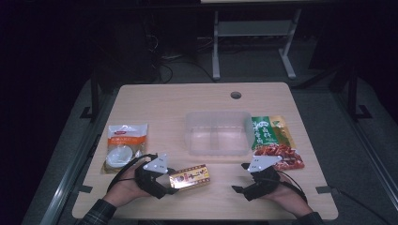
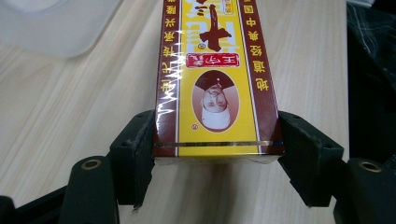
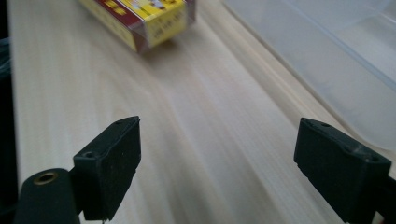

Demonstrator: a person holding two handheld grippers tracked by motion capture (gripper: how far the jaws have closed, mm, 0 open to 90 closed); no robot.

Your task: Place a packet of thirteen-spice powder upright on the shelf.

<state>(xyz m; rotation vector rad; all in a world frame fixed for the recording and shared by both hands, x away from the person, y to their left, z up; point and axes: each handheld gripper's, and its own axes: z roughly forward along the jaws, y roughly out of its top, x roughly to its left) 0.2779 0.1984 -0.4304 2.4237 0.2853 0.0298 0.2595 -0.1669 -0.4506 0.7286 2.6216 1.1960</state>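
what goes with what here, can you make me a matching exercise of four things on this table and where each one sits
Things:
1. yellow and maroon box
2. clear plastic container
3. green and red snack bag
4. orange and white pouch

Places:
A. left side of the table
B. middle of the table
C. right of the container
D. between the left tool's jaws

Pairs: 1-D, 2-B, 3-C, 4-A

A: Left gripper [image 1: 165, 179] status?
B: Jaws clamped, one pad on each side of its load, hand low at the near edge.
A: Right gripper [image 1: 239, 177]?
B: Jaws spread wide, nothing between, pointing left.
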